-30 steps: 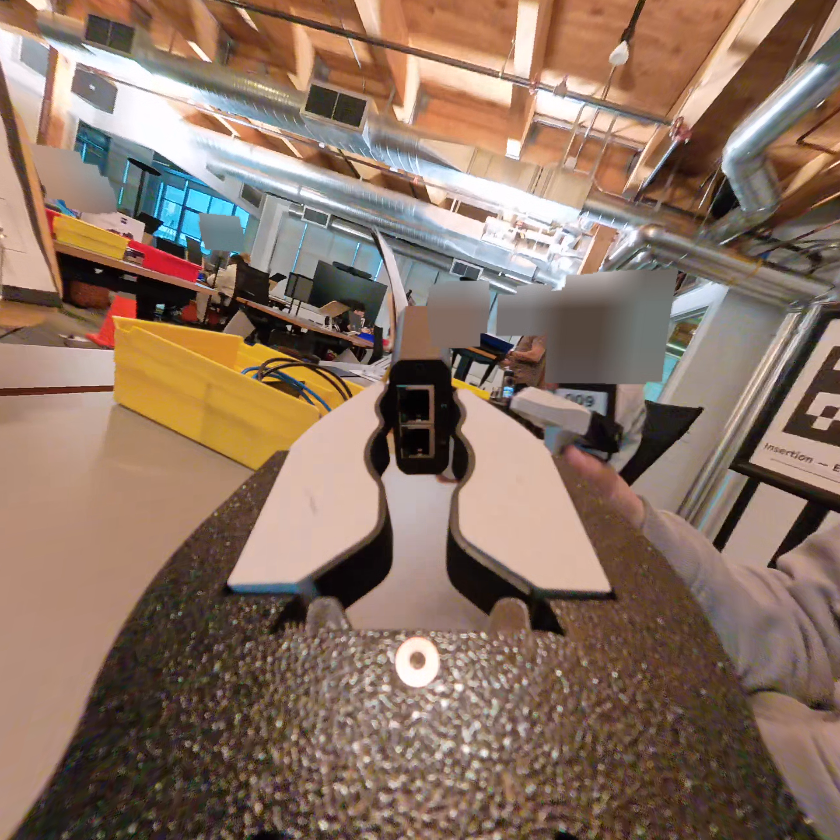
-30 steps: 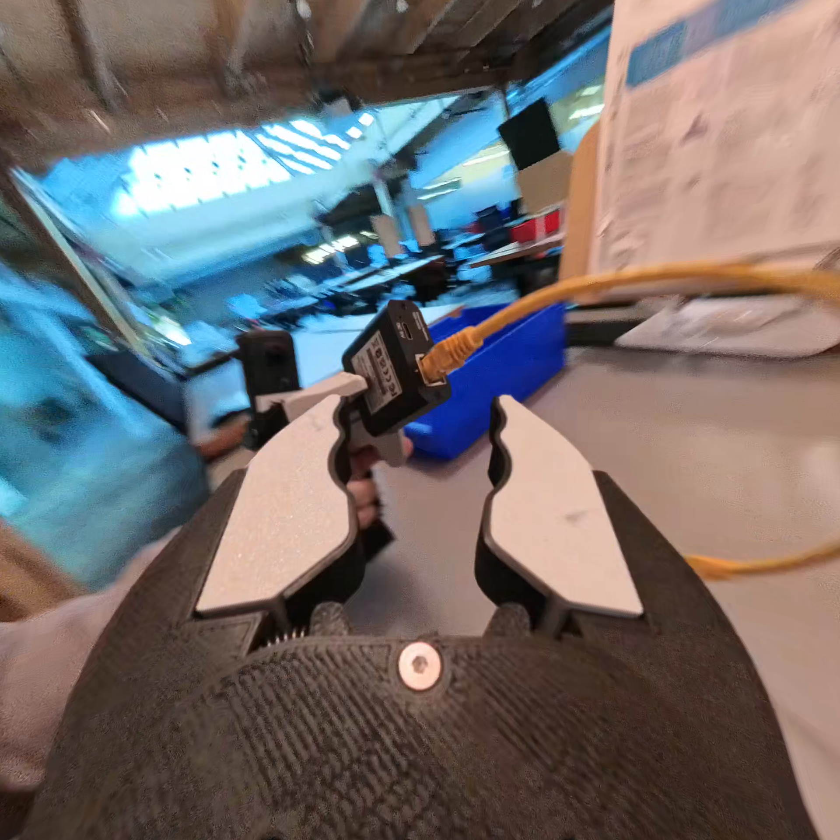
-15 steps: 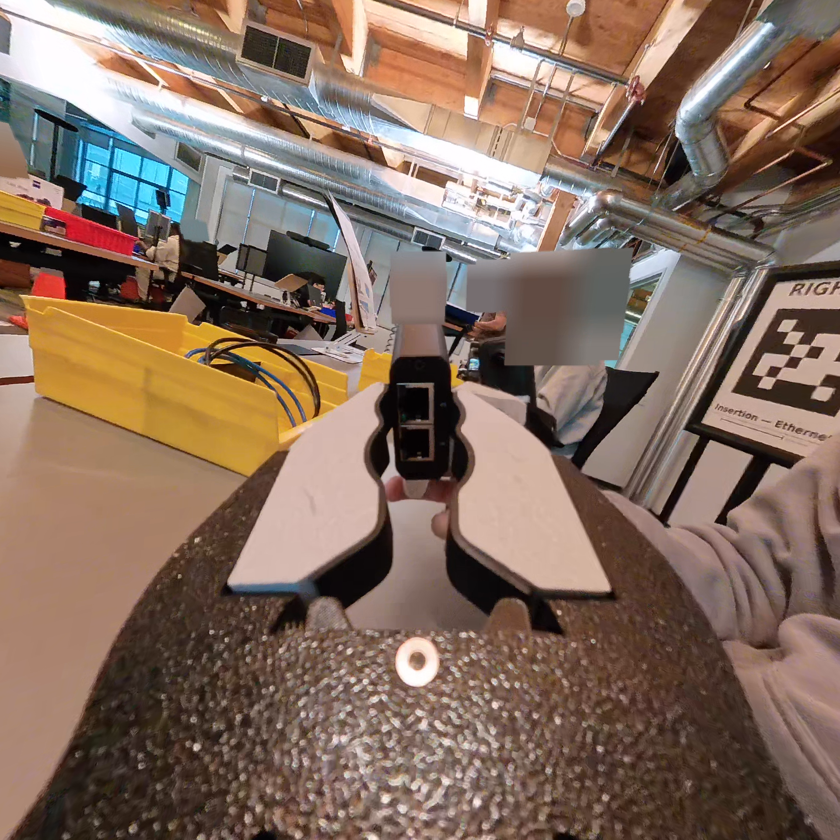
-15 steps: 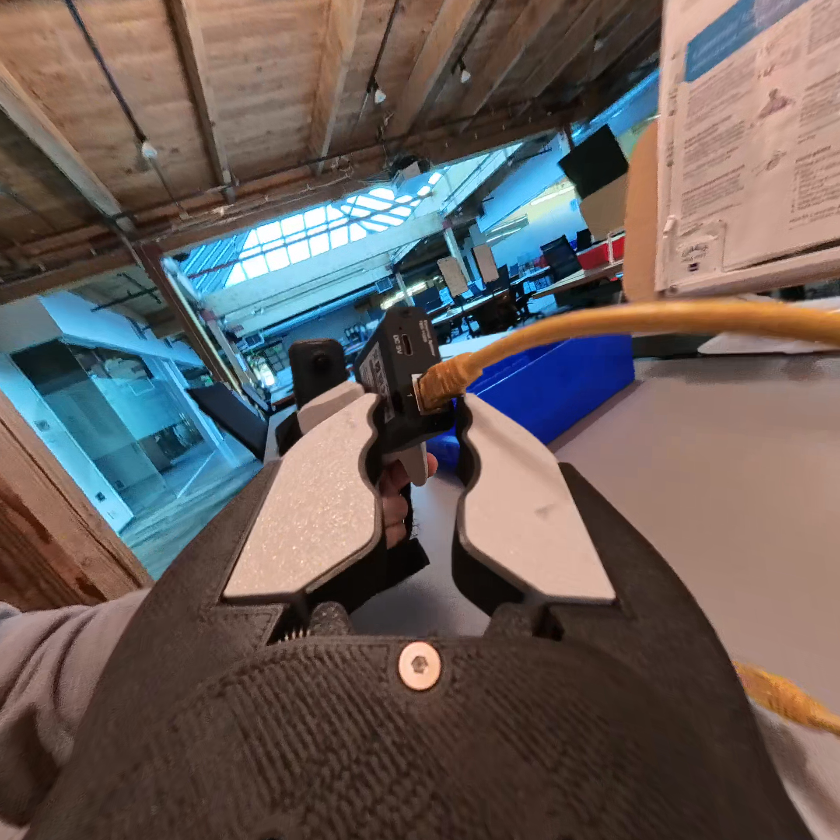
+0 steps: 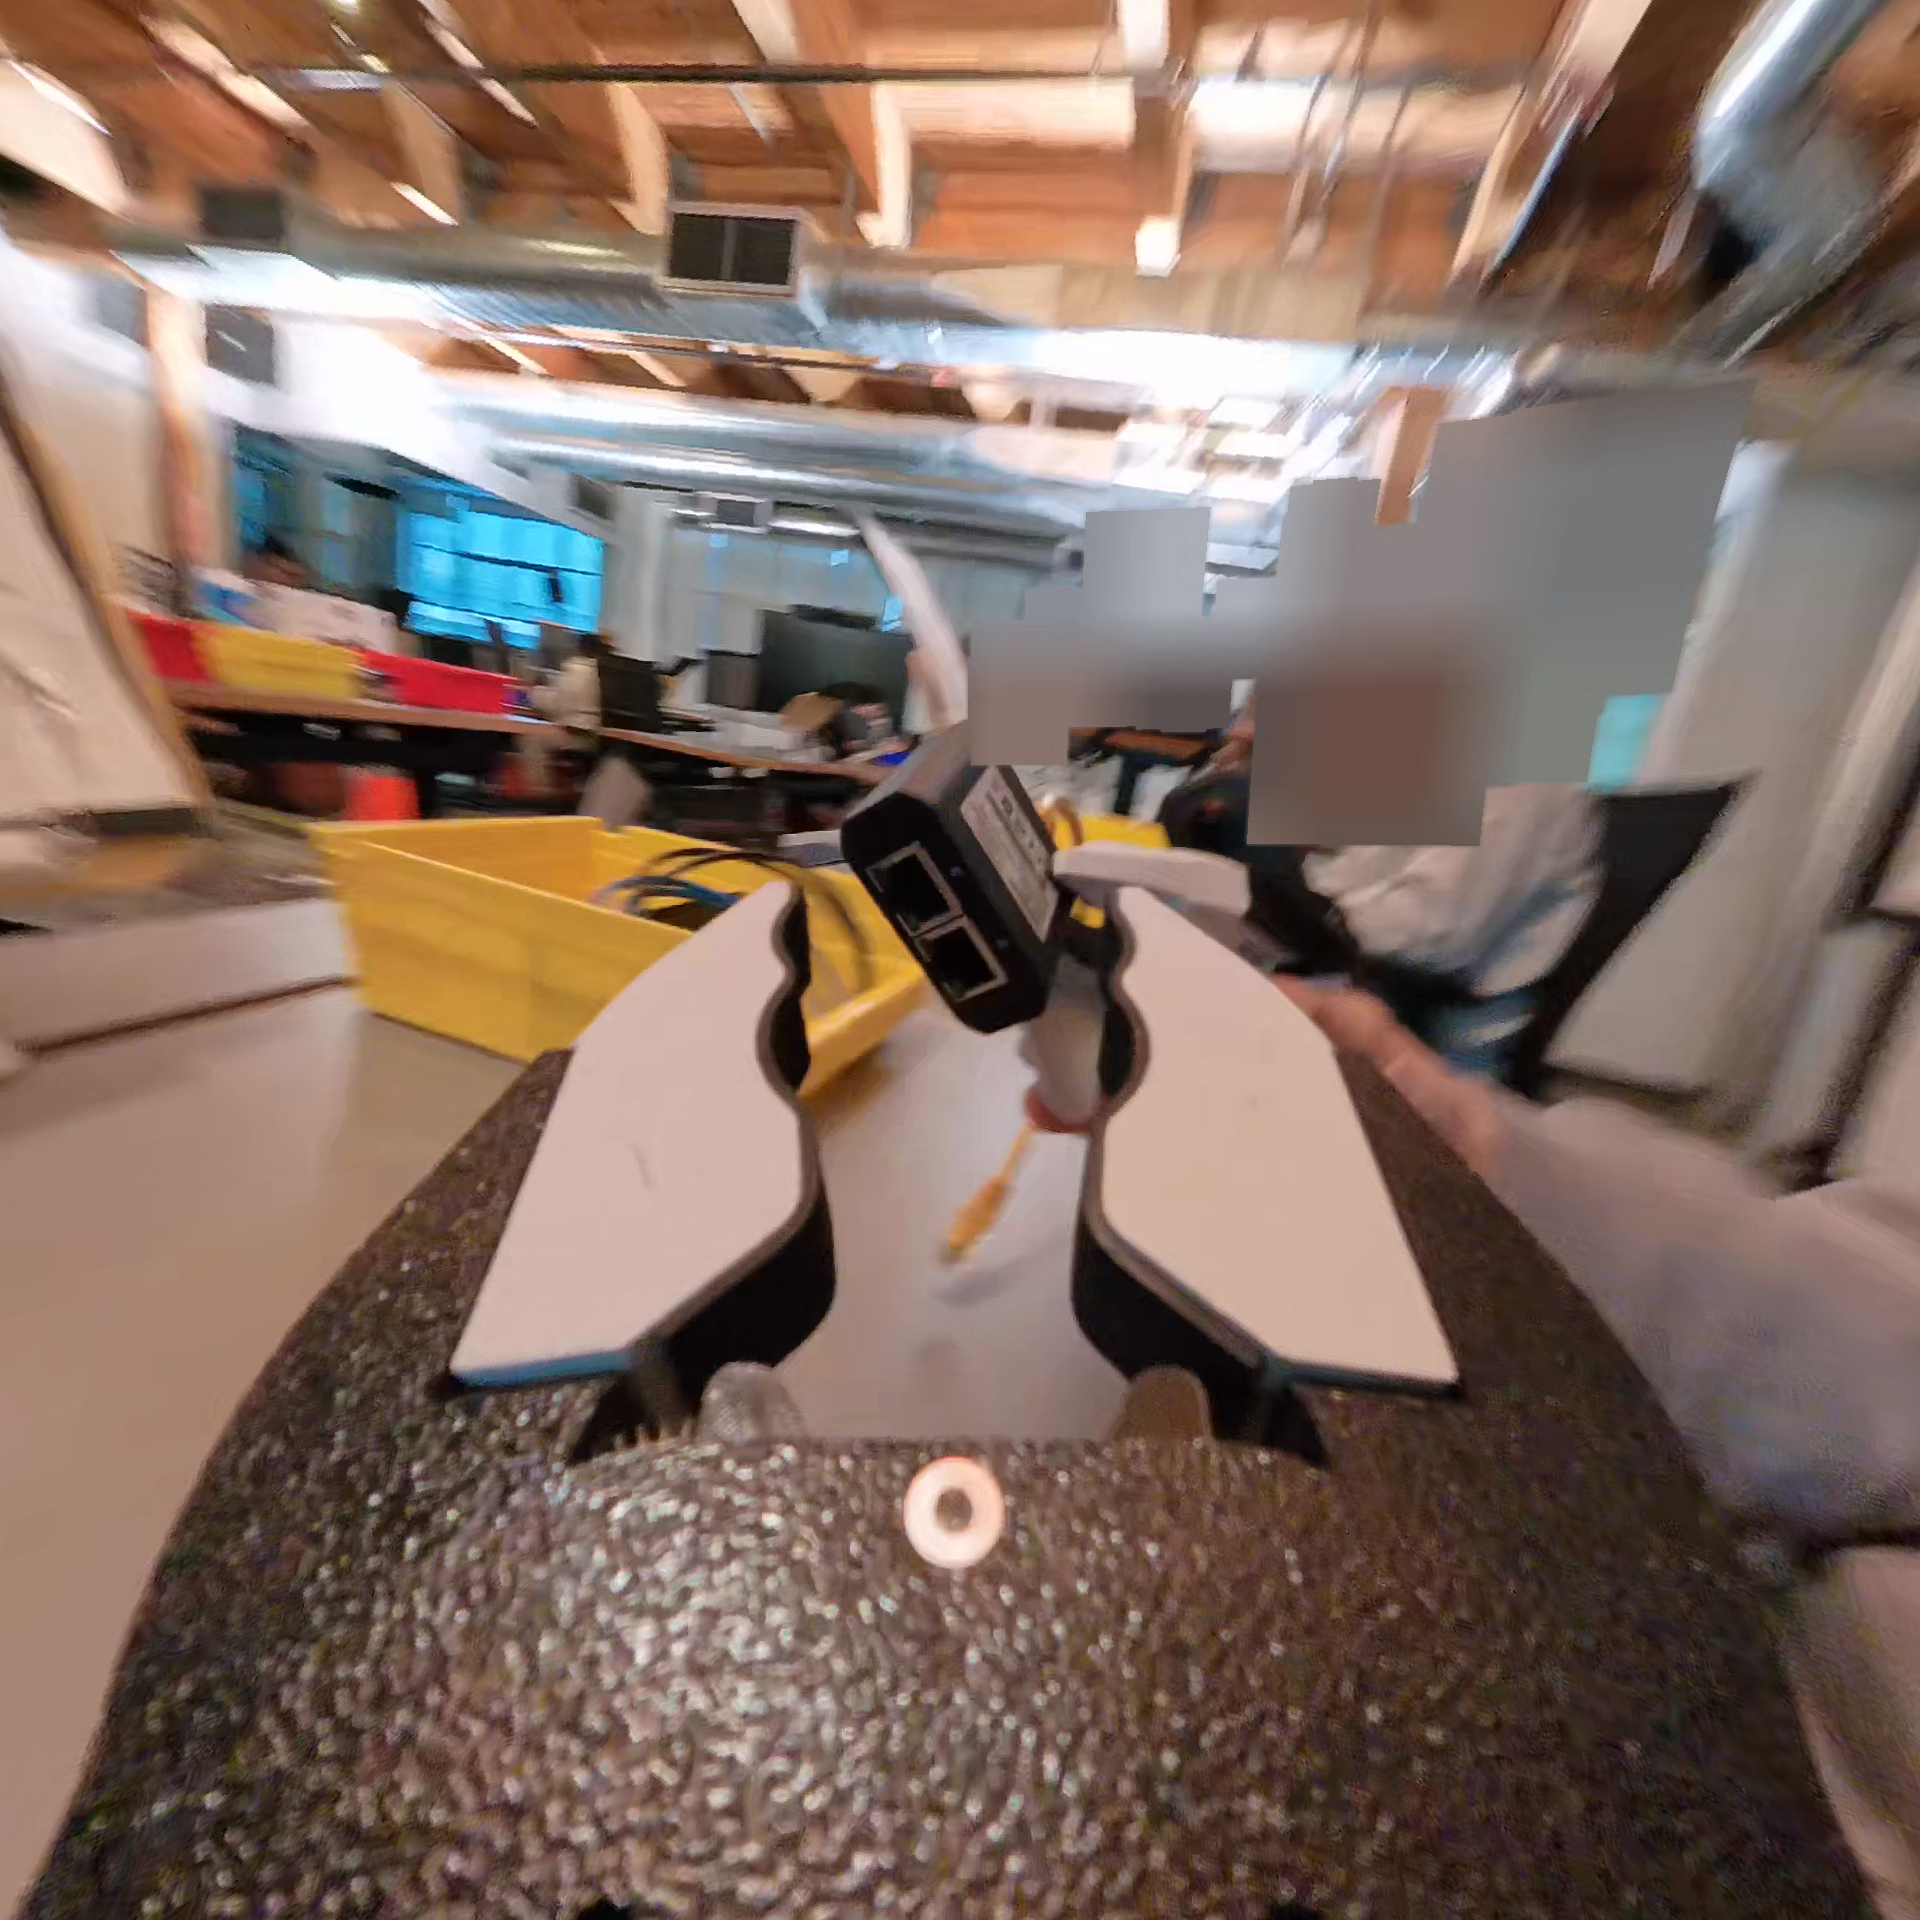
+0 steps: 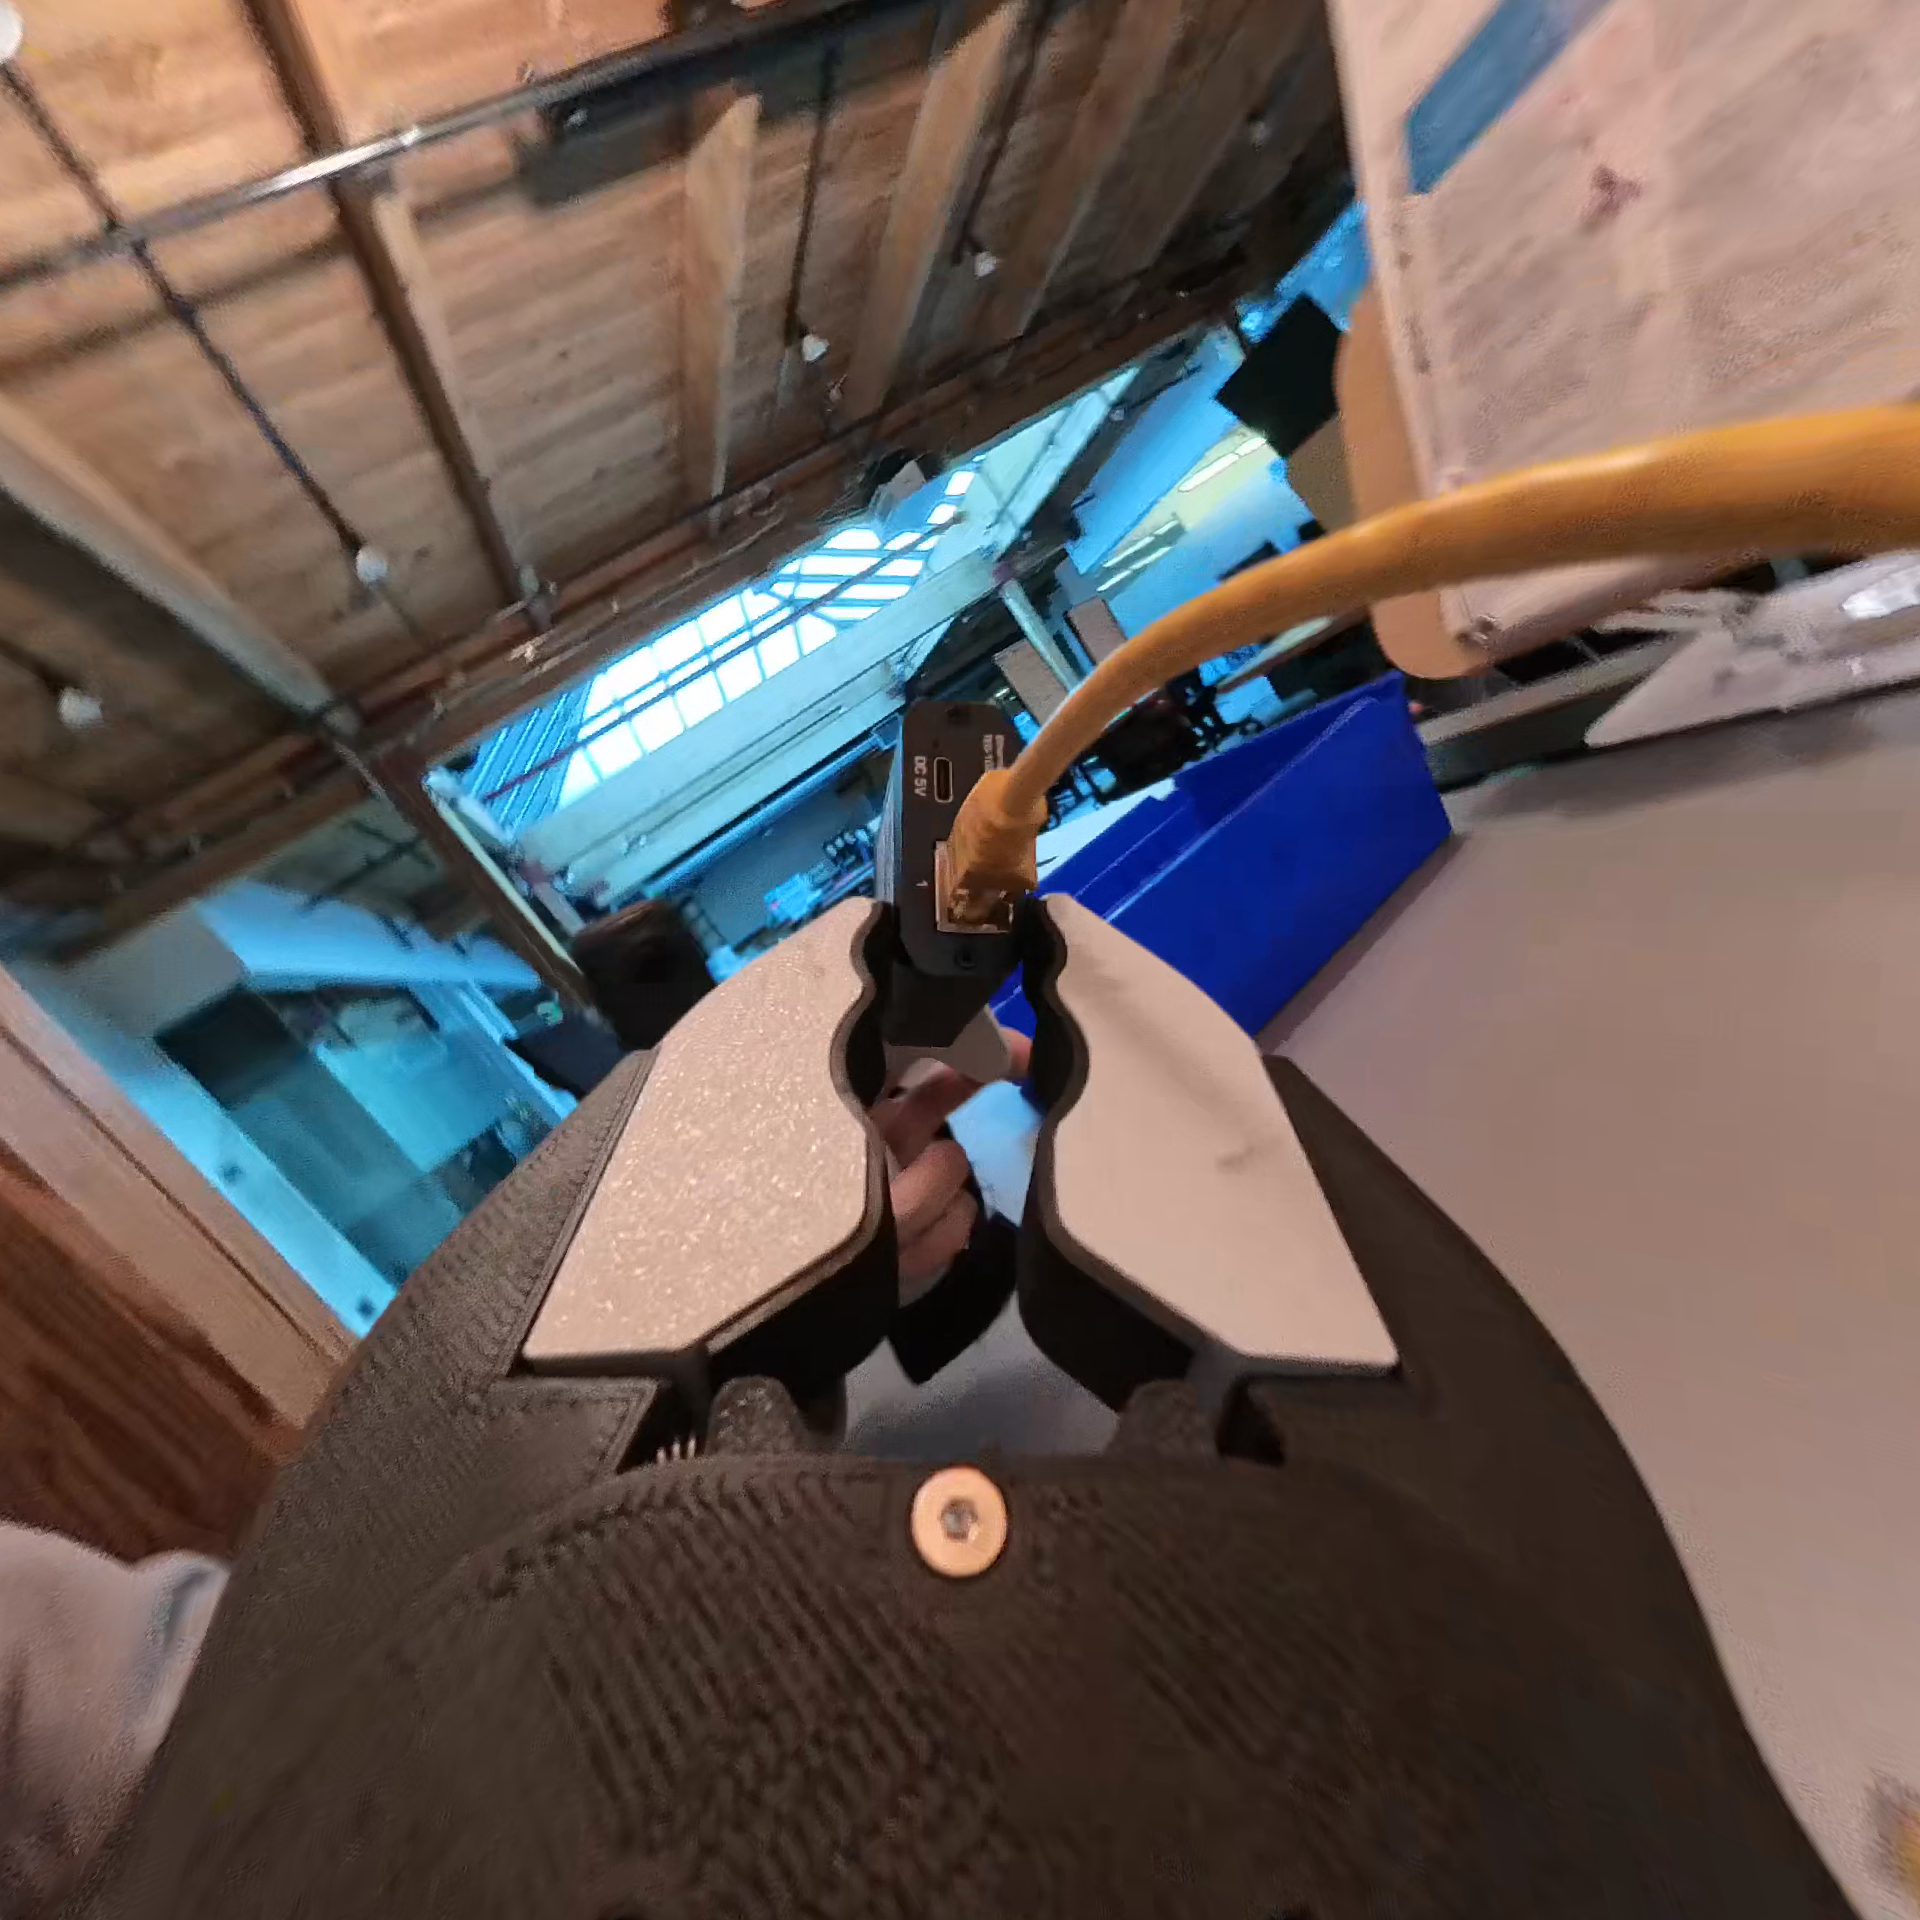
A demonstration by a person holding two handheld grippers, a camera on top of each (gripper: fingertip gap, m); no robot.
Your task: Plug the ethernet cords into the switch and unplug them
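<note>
The switch (image 5: 956,904) is a small black box with two empty ports facing my left camera. It sits tilted between my left gripper's (image 5: 953,906) open fingers, which do not grip it. My right gripper (image 6: 956,920) is shut on the switch (image 6: 940,966) and holds it above the table. A yellow ethernet cord (image 6: 1351,561) is plugged into the port on this side by its plug (image 6: 987,842). My right gripper's fingers (image 5: 1060,1029) show behind the switch in the left wrist view. Another yellow plug (image 5: 982,1210) lies on the table below.
A yellow bin (image 5: 488,935) holding dark and blue cables stands on the grey table (image 5: 208,1143) at the left. A blue bin (image 6: 1247,862) stands behind the switch. A board with paper sheets (image 6: 1662,260) stands at the right. A hand (image 6: 925,1174) shows below the switch. Across from one pair of fingers to the other is roughly 5 cm.
My right gripper closed on the switch at the end with the yellow cord. My left gripper opened and let the switch go, and the switch now sits tilted in the left wrist view.
</note>
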